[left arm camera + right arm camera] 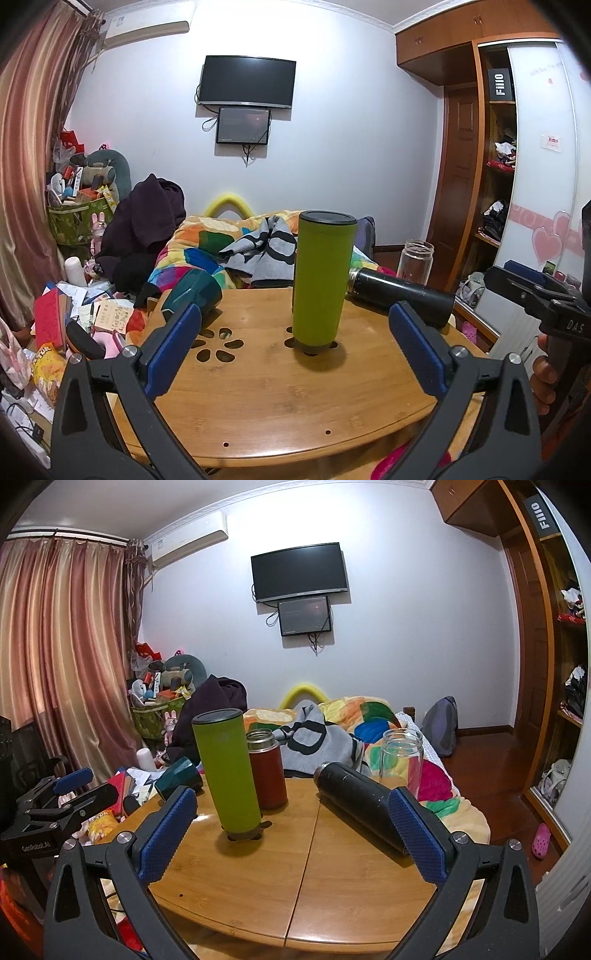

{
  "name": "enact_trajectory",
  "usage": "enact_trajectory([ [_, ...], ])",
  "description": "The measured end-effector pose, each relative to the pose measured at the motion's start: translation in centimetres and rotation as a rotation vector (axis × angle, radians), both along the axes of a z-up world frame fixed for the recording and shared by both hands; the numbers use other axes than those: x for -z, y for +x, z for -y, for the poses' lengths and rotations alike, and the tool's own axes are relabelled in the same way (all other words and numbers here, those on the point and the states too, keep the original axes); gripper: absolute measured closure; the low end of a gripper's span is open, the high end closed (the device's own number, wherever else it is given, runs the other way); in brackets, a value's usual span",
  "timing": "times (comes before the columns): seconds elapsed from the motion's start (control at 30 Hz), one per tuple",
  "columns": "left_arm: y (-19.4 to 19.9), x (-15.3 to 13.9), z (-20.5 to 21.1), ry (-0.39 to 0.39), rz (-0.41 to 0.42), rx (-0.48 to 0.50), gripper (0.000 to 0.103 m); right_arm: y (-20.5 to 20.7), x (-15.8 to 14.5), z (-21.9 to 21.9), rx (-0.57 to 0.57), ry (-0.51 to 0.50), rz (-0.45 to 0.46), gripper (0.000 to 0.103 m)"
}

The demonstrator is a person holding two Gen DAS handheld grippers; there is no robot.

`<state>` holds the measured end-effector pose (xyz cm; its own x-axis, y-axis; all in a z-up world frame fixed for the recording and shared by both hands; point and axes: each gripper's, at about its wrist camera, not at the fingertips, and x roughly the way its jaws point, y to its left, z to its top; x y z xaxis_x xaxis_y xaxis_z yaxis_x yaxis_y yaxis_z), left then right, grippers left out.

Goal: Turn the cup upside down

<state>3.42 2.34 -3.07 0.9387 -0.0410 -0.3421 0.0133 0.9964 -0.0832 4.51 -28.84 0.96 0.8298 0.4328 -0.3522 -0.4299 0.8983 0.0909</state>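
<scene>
A tall green cup [319, 280] stands on the round wooden table [258, 398], dark end up; it also shows in the right wrist view [229, 771]. My left gripper [295, 350] is open and empty, its blue pads [171, 347] on either side of the green cup but short of it. My right gripper [291, 834] is open and empty, the green cup ahead to its left. A black bottle [360, 805] lies on its side near the right pad [419, 834].
A red flask [267, 770] stands behind the green cup. A clear glass jar [402, 758] stands at the table's far right edge. A dark teal cup [179, 777] lies at the far left edge. A cluttered bed lies beyond the table.
</scene>
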Motion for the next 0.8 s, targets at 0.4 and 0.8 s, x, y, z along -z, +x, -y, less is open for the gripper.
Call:
enact_trajectory([
  [0.4,-0.03,0.21,0.11,-0.011,-0.008,0.02,0.0,-0.02,-0.05,-0.19,-0.001,-0.008,0.001,0.0],
  [0.8,-0.25,0.21,0.34,-0.004,-0.002,0.019,0.0,0.02,-0.08,-0.28,-0.002,-0.009,-0.001,0.0],
])
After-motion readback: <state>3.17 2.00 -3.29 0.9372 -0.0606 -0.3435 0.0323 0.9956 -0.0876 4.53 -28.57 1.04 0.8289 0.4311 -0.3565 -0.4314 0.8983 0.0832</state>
